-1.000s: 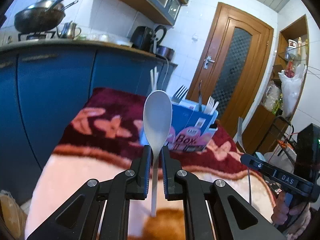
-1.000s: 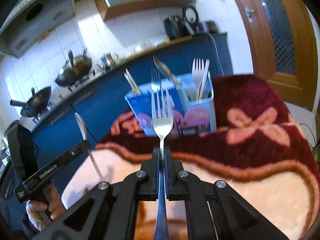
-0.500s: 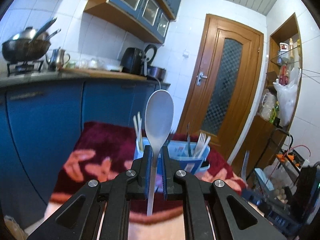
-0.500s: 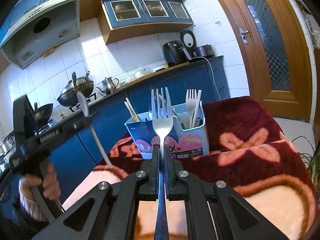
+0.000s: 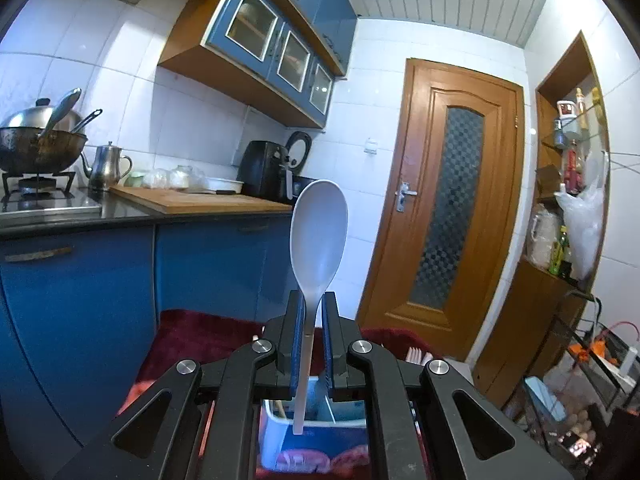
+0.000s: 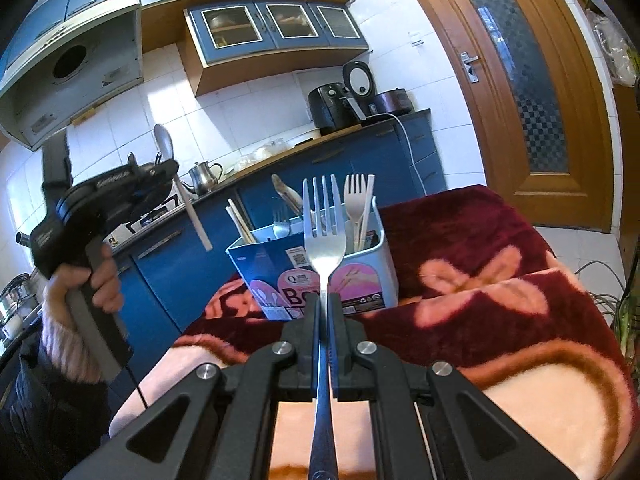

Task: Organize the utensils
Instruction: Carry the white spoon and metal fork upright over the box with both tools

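In the right wrist view, far left, we see the left gripper (image 6: 170, 172) held up in a hand (image 6: 86, 280), clamped shut on the neck of a white plastic spoon (image 6: 188, 208), bowl up, handle hanging free below. We judge it light, stiff and a bit slick; gripped this near the bowl, the long handle could swing, so lower it handle-first. Centre frame, the right gripper (image 6: 324, 300) is closed tight on a metal fork (image 6: 323, 236) just below the tines, handle running back between the fingers. We judge it heavier, rigid, smooth, able to slip if the grip eases. Just behind the tines stands the blue utensil box (image 6: 280, 276), divided, already holding chopsticks, forks and a plastic fork. It's cardboard-looking, probably light and easy to tip. It sits on a soft dark-red and pink floral blanket (image 6: 500, 280), an uneven base. Behind it are blue kitchen cabinets and a counter; a wooden door stands upper right.
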### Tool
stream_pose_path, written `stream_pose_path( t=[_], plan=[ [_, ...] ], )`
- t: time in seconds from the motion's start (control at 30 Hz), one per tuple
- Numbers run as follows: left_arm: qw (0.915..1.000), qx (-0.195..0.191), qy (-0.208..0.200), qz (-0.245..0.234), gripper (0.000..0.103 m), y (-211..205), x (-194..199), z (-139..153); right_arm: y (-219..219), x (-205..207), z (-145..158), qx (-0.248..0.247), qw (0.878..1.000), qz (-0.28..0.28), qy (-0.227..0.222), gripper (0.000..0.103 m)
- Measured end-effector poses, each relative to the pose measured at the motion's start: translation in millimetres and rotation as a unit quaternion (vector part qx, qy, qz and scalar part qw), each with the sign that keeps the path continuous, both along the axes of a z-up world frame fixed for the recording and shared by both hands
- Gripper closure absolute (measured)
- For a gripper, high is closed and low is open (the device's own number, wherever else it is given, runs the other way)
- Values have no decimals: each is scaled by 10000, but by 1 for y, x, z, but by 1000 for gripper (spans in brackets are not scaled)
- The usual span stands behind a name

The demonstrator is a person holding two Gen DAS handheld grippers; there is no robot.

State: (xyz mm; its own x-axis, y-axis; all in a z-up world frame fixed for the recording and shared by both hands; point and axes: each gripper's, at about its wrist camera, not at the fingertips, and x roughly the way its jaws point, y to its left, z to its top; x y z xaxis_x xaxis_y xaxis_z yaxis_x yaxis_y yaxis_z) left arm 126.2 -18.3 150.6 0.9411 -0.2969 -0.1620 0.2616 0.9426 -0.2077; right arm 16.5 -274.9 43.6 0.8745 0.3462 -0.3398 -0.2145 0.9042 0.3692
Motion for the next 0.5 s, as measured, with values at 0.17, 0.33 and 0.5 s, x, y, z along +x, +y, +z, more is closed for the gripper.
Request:
stream_pose_path(
  t=[0.17, 0.33, 0.5],
  plan=[
    [9998, -102, -91, 112, 94, -1, 15, -10, -4, 2, -4, 29, 10000, -52, 27, 98],
    [9997, -159, 26, 189, 94, 0, 30, -30, -6, 5, -7, 19, 9999, -68, 79, 98],
    [9994, -159, 222, 195, 94, 1, 40, -50, -4, 9, -6, -32, 9999, -75, 89, 98]
  ],
)
